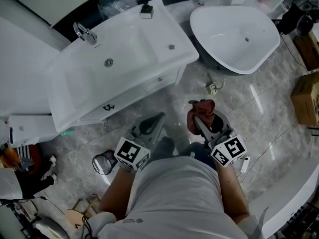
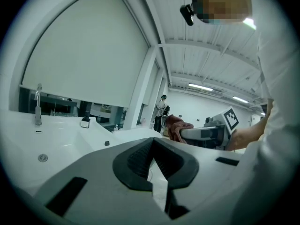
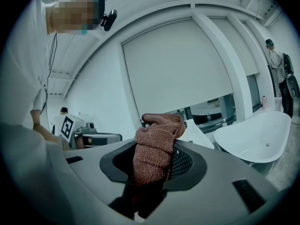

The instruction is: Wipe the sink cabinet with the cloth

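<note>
Cloth [image 3: 157, 146]: reddish-brown terry, pinched in your right gripper [image 1: 205, 125], bunched up above the jaw tips and hanging down between the pads. It's off the sink cabinet [image 1: 149, 86], held over the marble floor [image 1: 259, 108] in front of it and not touching it. Your left gripper [image 1: 158, 118] sits beside the right one, jaws pressed together to a thin sliver with nothing in them, pointing toward the cabinet front. Sink [image 1: 114, 63] on top has its faucet [image 1: 84, 32] at the far left. White bathtub [image 1: 239, 34] stands to the cabinet's right.
</note>
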